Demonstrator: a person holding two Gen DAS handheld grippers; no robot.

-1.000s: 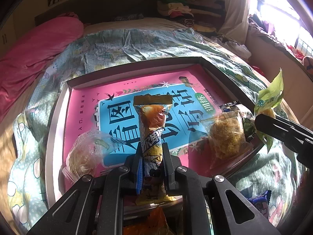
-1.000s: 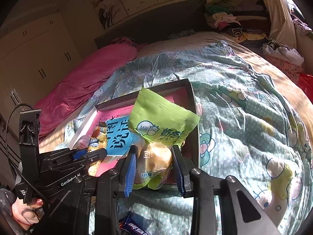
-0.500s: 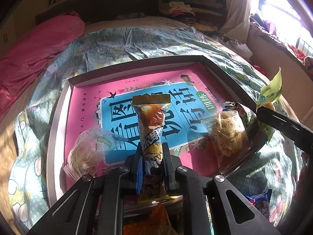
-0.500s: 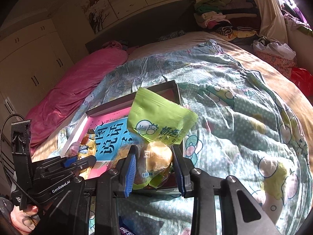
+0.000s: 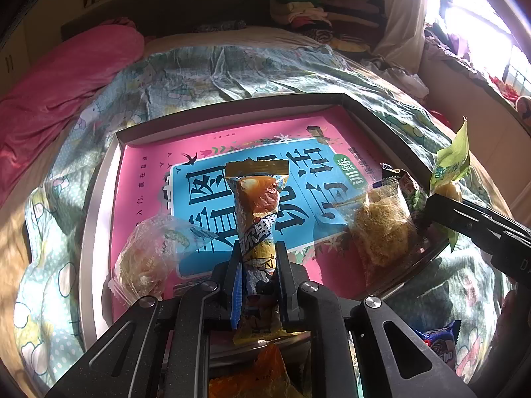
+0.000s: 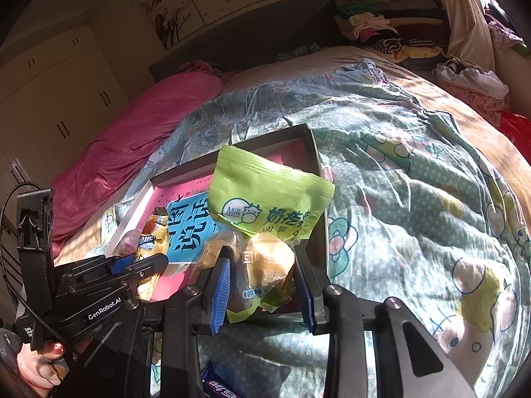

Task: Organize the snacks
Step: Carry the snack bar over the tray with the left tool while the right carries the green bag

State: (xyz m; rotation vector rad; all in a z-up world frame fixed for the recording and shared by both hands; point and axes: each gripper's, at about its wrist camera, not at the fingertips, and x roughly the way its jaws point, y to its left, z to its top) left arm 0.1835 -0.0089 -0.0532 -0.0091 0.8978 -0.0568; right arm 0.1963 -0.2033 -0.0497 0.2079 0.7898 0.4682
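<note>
Orange-and-blue snack stick point(image 5: 257, 232) stood pinched between the nearly closed left gripper point(image 5: 258, 285) above the shallow box point(image 5: 96, 219); the right gripper point(image 6: 262, 285), slightly wider, clamped a green snack bag point(image 6: 265, 202) over the box's corner.

Bed point(image 5: 232, 66) under tray point(image 5: 99, 185), quilt point(image 6: 398, 182)

The orange packet point(image 5: 252, 378) runs off the bottom edge of the left view, half behind the left gripper point(image 5: 257, 285). The blue wrapper point(image 6: 219, 386) is cut off too, print unreadable. The green bag point(image 6: 265, 205) covers part of the tray point(image 6: 313, 152), and its lettering stops at a fold.
</note>
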